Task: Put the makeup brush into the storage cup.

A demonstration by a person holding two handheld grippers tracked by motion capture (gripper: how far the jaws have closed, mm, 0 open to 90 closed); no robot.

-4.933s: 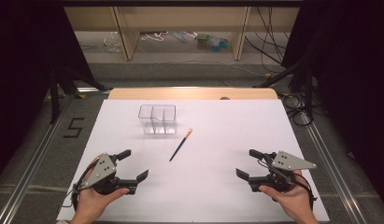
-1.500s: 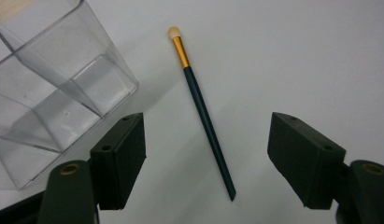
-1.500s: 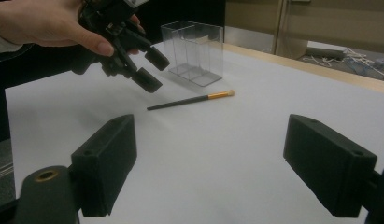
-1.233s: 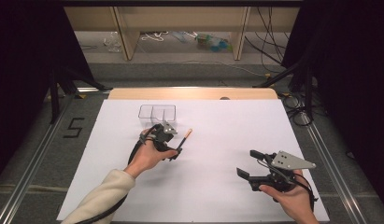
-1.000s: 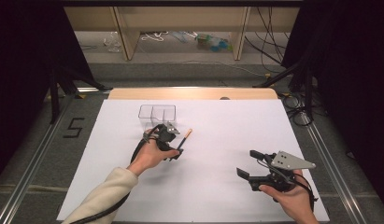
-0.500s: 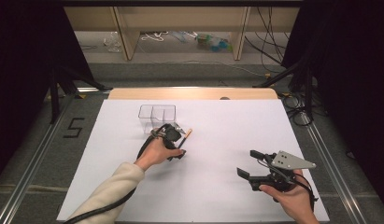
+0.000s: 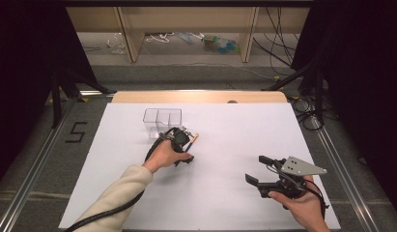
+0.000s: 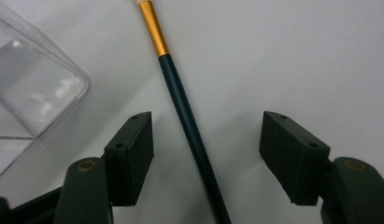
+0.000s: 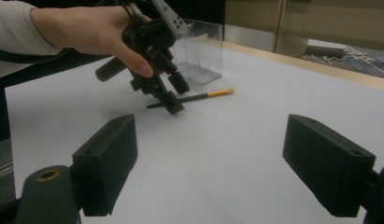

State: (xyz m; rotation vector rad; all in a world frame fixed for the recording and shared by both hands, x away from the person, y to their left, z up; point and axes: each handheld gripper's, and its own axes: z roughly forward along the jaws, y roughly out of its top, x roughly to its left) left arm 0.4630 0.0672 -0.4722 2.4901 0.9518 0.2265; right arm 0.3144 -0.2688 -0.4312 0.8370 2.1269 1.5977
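Observation:
A thin brush with a dark handle, gold ferrule and pale tip [image 7: 195, 137] lies on the white table sheet [image 7: 225, 121], just right of a clear two-compartment box [image 7: 162, 118]. My left gripper [image 7: 185, 153] points down over the brush, open. In the left gripper view the handle [image 8: 180, 98] runs between the two jaws without touching either, and the box corner [image 8: 35, 88] is at the left. My right gripper [image 7: 258, 170] is held open above the sheet at the front right, nothing in it. The right gripper view shows the left gripper [image 9: 175, 95], the brush [image 9: 213, 94] and the box [image 9: 201, 51].
A wooden table edge [image 7: 201, 96] runs along the far side of the sheet. Beyond it stands a low shelf with cables [image 7: 186, 38] on the floor. Dark stands flank the table on both sides.
The left hand has travelled from the front left of the sheet to the brush and, over the last second, settled lower with its open jaws astride the handle. The right gripper has stayed put.

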